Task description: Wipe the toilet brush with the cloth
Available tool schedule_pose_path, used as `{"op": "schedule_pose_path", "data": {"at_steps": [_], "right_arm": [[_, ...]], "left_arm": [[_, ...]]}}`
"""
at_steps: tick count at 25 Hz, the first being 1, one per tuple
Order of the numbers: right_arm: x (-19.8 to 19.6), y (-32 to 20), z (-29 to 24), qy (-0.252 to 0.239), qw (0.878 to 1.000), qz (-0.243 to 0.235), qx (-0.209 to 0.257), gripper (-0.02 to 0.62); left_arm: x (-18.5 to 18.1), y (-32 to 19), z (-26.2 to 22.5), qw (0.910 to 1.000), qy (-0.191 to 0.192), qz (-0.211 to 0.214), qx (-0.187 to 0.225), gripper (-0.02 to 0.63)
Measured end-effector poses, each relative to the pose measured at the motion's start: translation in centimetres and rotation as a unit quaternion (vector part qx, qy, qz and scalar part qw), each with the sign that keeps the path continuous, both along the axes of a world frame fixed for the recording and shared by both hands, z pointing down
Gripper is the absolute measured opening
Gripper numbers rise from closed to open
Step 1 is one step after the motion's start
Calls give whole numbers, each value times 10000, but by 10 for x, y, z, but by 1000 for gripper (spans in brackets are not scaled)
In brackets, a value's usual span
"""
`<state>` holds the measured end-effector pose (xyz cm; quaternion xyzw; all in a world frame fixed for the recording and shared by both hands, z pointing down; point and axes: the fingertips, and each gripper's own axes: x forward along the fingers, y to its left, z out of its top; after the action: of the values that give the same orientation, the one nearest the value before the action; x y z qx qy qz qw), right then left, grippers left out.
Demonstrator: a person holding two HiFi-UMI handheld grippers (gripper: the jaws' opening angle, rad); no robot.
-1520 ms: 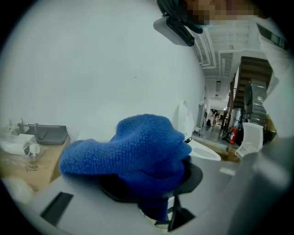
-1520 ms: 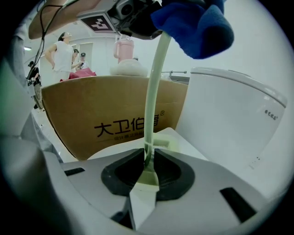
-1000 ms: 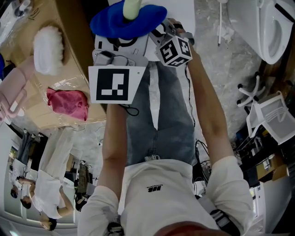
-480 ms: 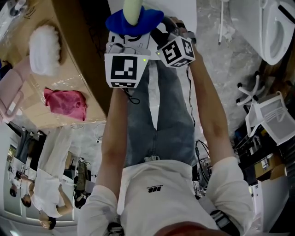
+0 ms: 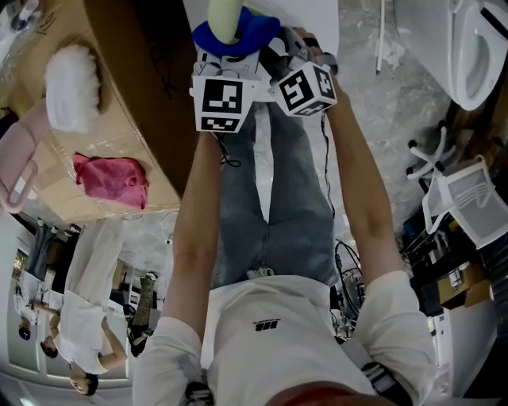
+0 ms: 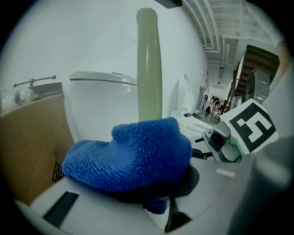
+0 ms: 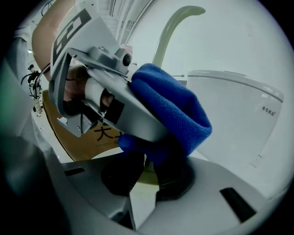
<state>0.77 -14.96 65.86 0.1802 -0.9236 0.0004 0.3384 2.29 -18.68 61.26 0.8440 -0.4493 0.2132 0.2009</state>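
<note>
Both bare forearms reach up the frame's centre, their grippers side by side at top centre. The left gripper (image 5: 226,62) clamps the blue cloth (image 5: 255,32). The right gripper (image 5: 282,49) grips the pale-green brush handle (image 5: 224,17).

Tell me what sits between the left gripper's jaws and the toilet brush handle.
The blue cloth, bunched against the pale green handle, as the left gripper view shows.

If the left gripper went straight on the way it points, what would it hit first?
Probably the brush handle: it stands upright straight ahead of the left gripper, just behind the cloth in its jaws, possibly touching it. The toilet lies farther back.
</note>
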Motion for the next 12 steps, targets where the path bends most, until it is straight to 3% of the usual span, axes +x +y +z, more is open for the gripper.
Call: {"op": "schedule_pose_path", "data": {"at_steps": [12], "right_arm": [[0,-1,-1,10,10000,-9,33,61]], "left_arm": [[-2,-1,-9,9996,-106,18,-244,91]]}}
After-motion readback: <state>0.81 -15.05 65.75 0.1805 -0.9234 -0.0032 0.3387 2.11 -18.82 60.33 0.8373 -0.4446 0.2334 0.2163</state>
